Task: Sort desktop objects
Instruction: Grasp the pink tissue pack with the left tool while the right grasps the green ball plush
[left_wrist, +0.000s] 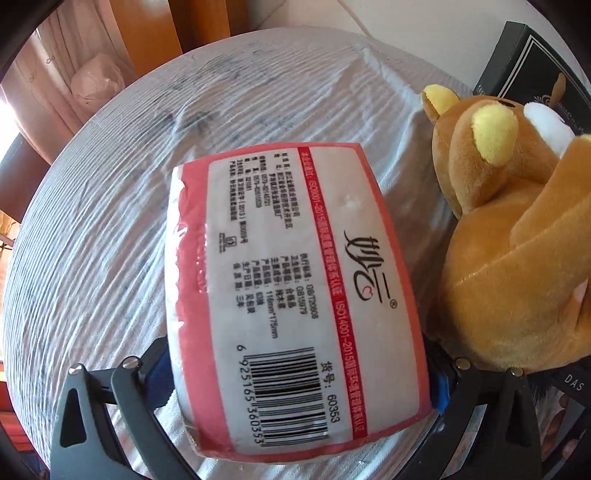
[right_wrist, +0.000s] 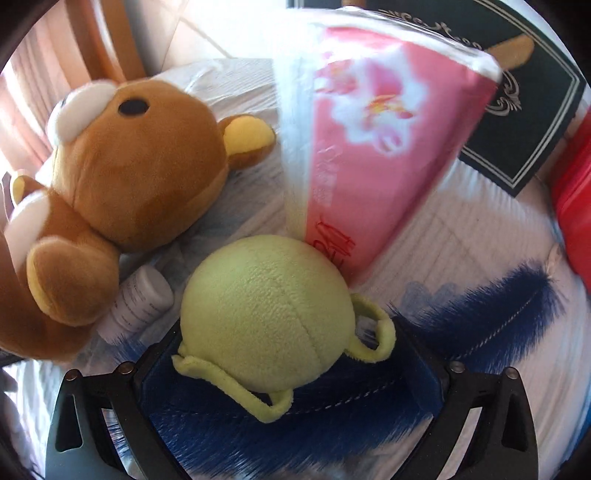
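A pink-and-white tissue pack (left_wrist: 288, 280) fills the left wrist view, barcode side up, over the white cloth-covered table (left_wrist: 103, 240). My left gripper (left_wrist: 301, 356) stands wide open with the pack's near end between its blue pads (left_wrist: 159, 369), which sit at the pack's sides without squeezing it. In the right wrist view the same pack (right_wrist: 373, 147) is tilted and blurred, flower side showing. A green plush ball (right_wrist: 266, 314) with thin loops lies between the fingers of my right gripper (right_wrist: 284, 347), which is open, with gaps on both sides.
A brown plush bear (right_wrist: 129, 166) lies left of the ball, also the bear (left_wrist: 509, 221) right of the pack. A small white bottle (right_wrist: 140, 302) sits by the bear. A blue feather (right_wrist: 498, 317), a dark box (right_wrist: 517, 110) and a red object (right_wrist: 576, 206) are to the right.
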